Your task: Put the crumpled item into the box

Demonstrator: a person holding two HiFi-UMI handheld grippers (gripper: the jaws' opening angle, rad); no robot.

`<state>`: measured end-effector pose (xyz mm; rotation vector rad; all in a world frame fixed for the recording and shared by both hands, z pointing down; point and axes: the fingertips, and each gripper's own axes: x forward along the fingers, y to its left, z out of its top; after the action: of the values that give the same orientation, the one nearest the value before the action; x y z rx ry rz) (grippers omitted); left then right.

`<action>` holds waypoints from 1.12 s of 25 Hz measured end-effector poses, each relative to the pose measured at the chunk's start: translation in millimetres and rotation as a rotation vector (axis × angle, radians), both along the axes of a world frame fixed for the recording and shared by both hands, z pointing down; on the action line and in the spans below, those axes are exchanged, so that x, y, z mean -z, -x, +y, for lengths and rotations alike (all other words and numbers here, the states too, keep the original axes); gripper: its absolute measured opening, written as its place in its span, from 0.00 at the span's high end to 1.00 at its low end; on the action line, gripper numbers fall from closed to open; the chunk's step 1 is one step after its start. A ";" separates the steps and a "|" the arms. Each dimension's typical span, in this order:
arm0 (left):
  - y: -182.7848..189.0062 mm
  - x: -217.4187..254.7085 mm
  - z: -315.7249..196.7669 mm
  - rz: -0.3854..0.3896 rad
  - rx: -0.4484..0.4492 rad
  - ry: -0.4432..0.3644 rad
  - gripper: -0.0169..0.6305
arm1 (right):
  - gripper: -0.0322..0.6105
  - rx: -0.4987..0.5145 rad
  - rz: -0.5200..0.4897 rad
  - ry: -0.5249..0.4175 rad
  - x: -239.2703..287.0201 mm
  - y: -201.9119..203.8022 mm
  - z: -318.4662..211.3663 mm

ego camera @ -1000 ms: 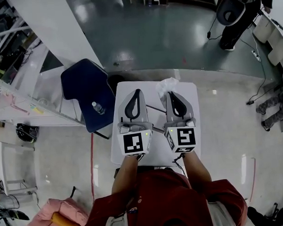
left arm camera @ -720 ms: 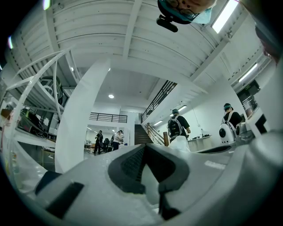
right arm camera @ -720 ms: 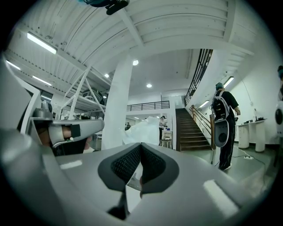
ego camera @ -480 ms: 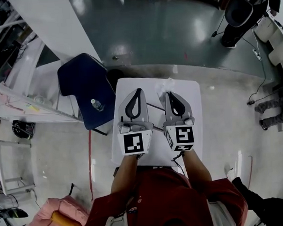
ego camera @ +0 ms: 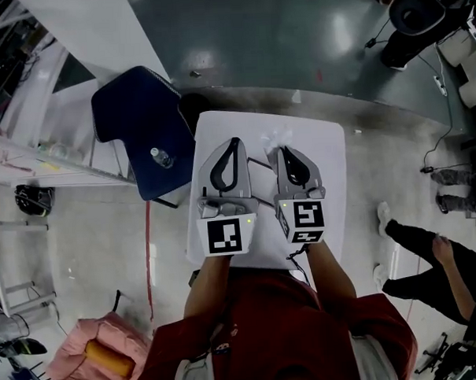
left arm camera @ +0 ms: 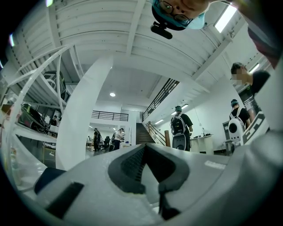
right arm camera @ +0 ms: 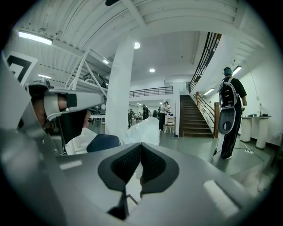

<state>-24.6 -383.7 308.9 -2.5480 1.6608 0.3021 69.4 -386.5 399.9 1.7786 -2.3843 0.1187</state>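
A small white table (ego camera: 332,181) lies under both grippers. The crumpled item (ego camera: 278,136) is a white, thin, bag-like wad just past the tip of my right gripper (ego camera: 286,151). In the right gripper view the crumpled item (right arm camera: 144,129) rises directly behind the meeting jaw tips of that gripper (right arm camera: 140,145), which is shut and appears to pinch its near edge. My left gripper (ego camera: 234,141) hovers beside it on the left, shut with nothing in it; in its own view the left gripper (left arm camera: 143,146) shows closed tips. No box shows in any view.
A dark blue chair (ego camera: 137,123) with a small bottle (ego camera: 161,158) stands left of the table. A person's legs (ego camera: 426,252) are on the floor to the right. A pink bag (ego camera: 103,356) lies lower left. A white column (right arm camera: 119,88) stands ahead.
Both grippers have come down and back over the table. The crumpled item has moved from the far edge inward along with the right gripper. A person has walked in at the right.
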 end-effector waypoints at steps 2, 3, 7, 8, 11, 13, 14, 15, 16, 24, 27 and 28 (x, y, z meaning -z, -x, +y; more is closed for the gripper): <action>1.9 -4.4 -3.2 0.002 0.004 0.007 0.97 | 0.95 0.006 0.007 0.028 -12.0 2.5 -3.8; 2.5 -6.2 -4.4 0.003 0.006 0.009 0.97 | 0.95 0.009 0.010 0.043 -18.3 3.4 -5.1; 7.3 -16.9 -6.4 0.007 0.005 0.025 0.97 | 0.95 0.019 0.025 0.117 -48.9 6.9 -8.0; 8.9 -19.4 -6.4 0.007 0.002 0.024 0.97 | 0.95 0.024 0.027 0.137 -57.0 7.9 -8.6; 14.0 -23.9 -8.4 0.003 0.000 0.013 0.97 | 0.95 0.039 0.042 0.191 -79.6 10.4 -11.9; 17.2 -26.6 -10.5 -0.001 0.005 0.007 0.97 | 0.95 0.050 0.055 0.229 -94.6 12.3 -13.6; 18.2 -28.4 -11.0 -0.002 0.007 0.007 0.97 | 0.95 0.056 0.062 0.251 -102.9 13.1 -13.5; 18.9 -30.8 -11.1 -0.001 0.008 0.010 0.97 | 0.95 0.060 0.068 0.275 -111.9 13.7 -12.9; 19.4 -33.3 -11.2 -0.001 0.008 0.014 0.97 | 0.95 0.064 0.075 0.300 -121.4 14.3 -12.1; 23.2 -49.1 -13.2 -0.010 -0.008 0.033 0.97 | 0.95 0.117 0.107 0.434 -176.2 24.9 -4.9; 28.2 -53.6 -14.9 -0.012 -0.004 0.038 0.97 | 0.95 0.126 0.116 0.475 -191.0 26.9 -4.6; 29.9 -54.5 -15.8 -0.008 0.000 0.040 0.97 | 0.95 0.131 0.121 0.493 -196.6 27.3 -3.9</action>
<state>-54.5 -399.6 363.3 -2.5740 1.6810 0.2619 42.1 -390.4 596.5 1.3590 -2.1370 0.5156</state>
